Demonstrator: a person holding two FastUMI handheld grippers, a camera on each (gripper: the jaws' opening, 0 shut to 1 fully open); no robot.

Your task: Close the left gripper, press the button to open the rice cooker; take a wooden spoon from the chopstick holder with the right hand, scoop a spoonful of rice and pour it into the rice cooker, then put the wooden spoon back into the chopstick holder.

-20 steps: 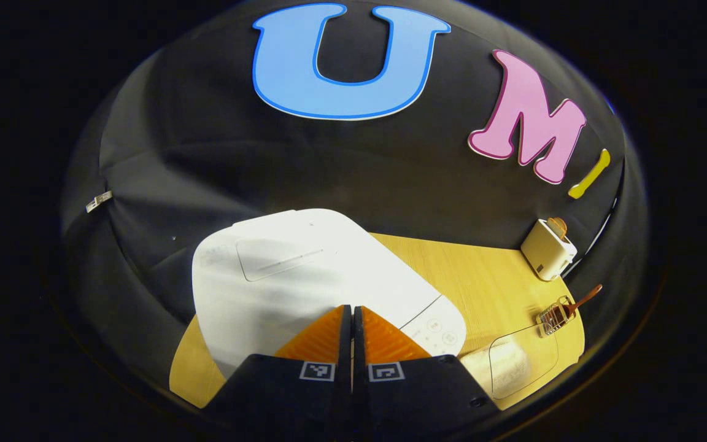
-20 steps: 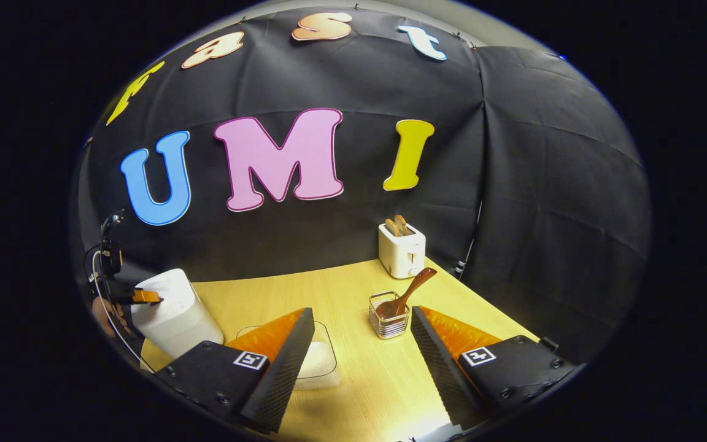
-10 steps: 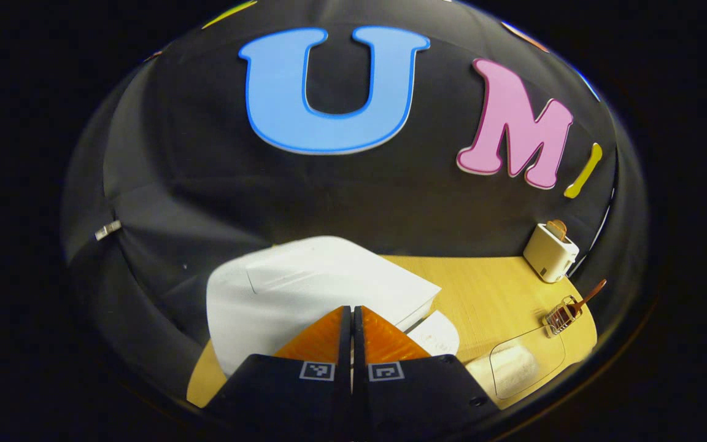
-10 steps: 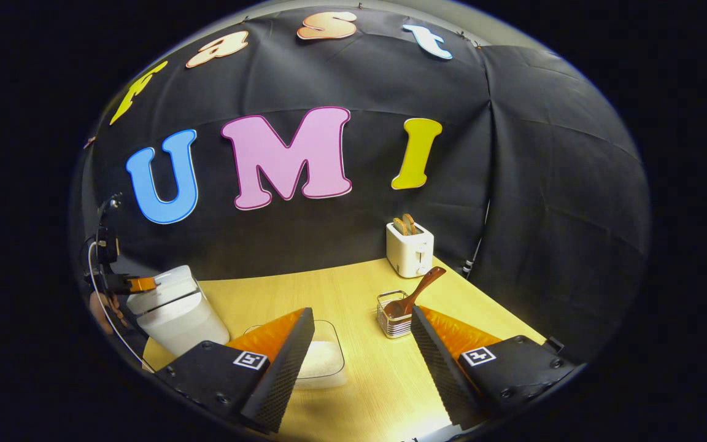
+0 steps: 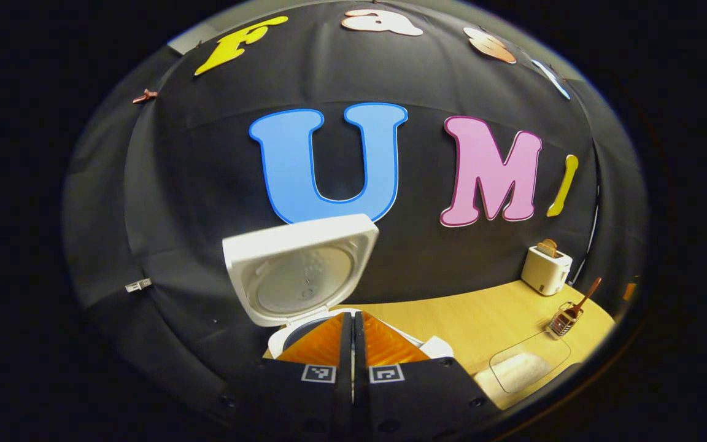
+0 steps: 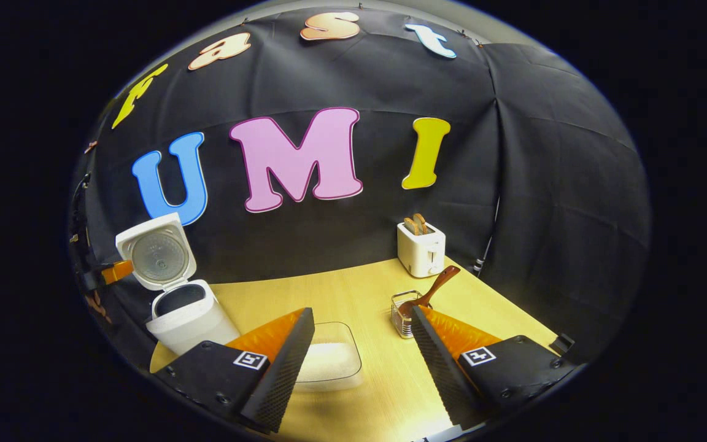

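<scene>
The white rice cooker (image 6: 191, 319) stands at the table's left end with its lid (image 6: 157, 252) swung up. In the left gripper view the raised lid (image 5: 298, 276) is just ahead, and my left gripper (image 5: 352, 316) is shut on nothing, above the cooker's front rim. From the right gripper view the left gripper (image 6: 121, 269) sits just left of the lid. A wooden spoon (image 6: 433, 288) leans in the wire chopstick holder (image 6: 401, 310). My right gripper (image 6: 361, 313) is open and empty, with its right finger close to the holder. A clear container of rice (image 6: 329, 359) lies between the fingers.
A white toaster (image 6: 421, 248) with bread stands at the back right of the wooden table (image 6: 329, 288). In the left gripper view the toaster (image 5: 547, 270), holder (image 5: 564, 319) and rice container (image 5: 522, 368) sit far right. Black cloth walls close in behind.
The rice cooker's lid has sprung from shut to fully upright. My left gripper has lifted and pulled back, still shut. The right gripper has drifted slightly toward the holder.
</scene>
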